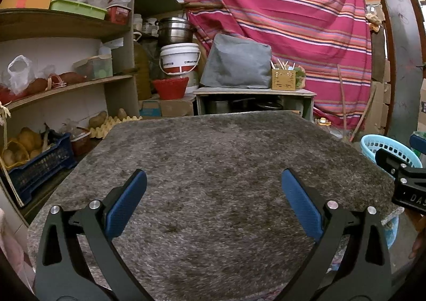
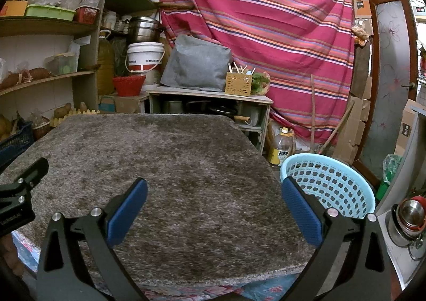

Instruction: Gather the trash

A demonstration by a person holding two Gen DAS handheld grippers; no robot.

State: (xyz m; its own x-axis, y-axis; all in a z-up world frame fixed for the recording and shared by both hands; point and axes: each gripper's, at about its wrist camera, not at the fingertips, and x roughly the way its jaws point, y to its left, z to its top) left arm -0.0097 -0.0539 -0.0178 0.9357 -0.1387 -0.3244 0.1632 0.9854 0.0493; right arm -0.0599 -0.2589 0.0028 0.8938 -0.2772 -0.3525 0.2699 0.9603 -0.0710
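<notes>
A table covered with a grey shaggy mat point(image 1: 213, 168) fills the middle of both views point(image 2: 170, 168). No loose trash shows on it. My left gripper point(image 1: 213, 181) is open and empty above the near part of the mat. My right gripper point(image 2: 214, 189) is open and empty above the mat's right near corner. A light blue perforated basket point(image 2: 330, 184) stands on the floor right of the table; its rim also shows in the left wrist view point(image 1: 383, 146). The right gripper's body shows at the left view's right edge point(image 1: 407, 181), and the left gripper's body at the right view's left edge point(image 2: 18, 194).
Wooden shelves point(image 1: 66, 82) with bags, potatoes and a dark blue crate point(image 1: 40, 165) stand at left. A low cabinet point(image 2: 210, 98) with a grey cover and a bamboo holder stands behind the table. A striped red curtain point(image 2: 266, 34) hangs behind. An oil bottle point(image 2: 282, 146) stands beside the basket.
</notes>
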